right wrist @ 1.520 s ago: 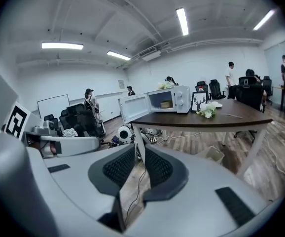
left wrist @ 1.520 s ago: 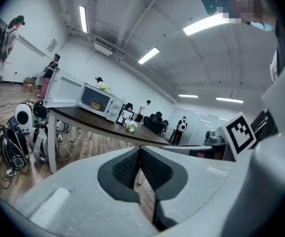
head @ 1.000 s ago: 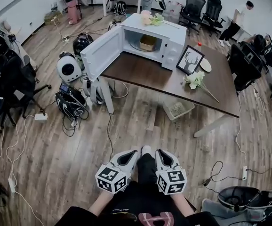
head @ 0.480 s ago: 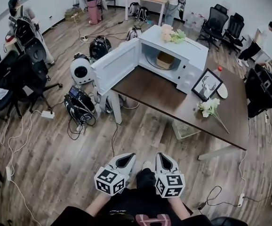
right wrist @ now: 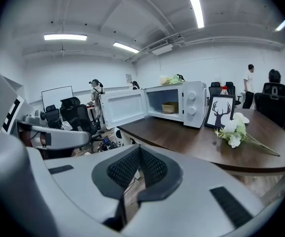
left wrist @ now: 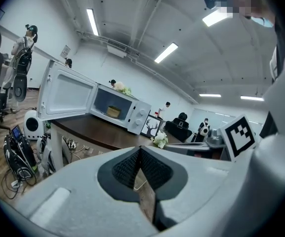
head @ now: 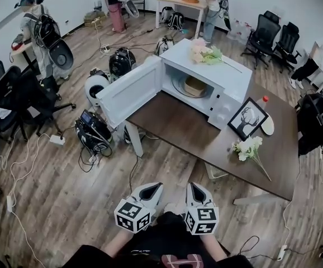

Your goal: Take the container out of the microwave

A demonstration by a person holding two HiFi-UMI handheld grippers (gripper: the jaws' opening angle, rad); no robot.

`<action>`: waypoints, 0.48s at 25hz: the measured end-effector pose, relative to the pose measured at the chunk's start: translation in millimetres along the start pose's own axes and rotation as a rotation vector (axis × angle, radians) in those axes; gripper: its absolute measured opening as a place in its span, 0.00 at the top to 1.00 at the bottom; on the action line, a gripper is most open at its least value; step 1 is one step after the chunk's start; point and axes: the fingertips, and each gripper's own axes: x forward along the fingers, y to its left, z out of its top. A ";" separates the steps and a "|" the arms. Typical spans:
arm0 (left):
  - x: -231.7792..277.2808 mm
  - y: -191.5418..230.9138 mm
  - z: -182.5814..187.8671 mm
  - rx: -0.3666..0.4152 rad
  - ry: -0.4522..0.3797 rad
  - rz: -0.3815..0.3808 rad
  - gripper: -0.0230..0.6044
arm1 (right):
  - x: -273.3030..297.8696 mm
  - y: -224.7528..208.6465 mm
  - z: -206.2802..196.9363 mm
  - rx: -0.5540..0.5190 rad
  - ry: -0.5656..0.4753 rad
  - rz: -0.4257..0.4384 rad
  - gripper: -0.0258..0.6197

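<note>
Head view: the tan woven container [head: 195, 86] sits inside the open white microwave [head: 231, 78] on the dark wooden table [head: 172, 121]. My left gripper [head: 152, 190] and right gripper [head: 194, 189], both closed on nothing, are well apart from it. I judge that approach, grasp and removal all remain.

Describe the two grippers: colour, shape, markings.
Both look alike. The left gripper and right gripper have smooth, pale grey shells that taper forward. A dark teardrop recess is lined with black ribbed pads on the fingers. Each carries a cube with black-and-white square markers at its rear. No cables show. The person wears dark clothing.
</note>
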 end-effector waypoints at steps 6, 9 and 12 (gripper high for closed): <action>40.9 -1.2 12.7 -0.005 -0.011 0.029 0.95 | 22.0 -31.1 7.9 -0.018 0.022 0.044 0.95; 60.3 -4.6 15.2 -0.014 -0.011 0.034 0.95 | 30.1 -43.9 12.1 -0.044 0.023 0.075 0.95; 75.7 -8.2 13.4 -0.024 -0.004 0.041 0.95 | 34.6 -54.7 16.3 -0.052 0.015 0.101 0.95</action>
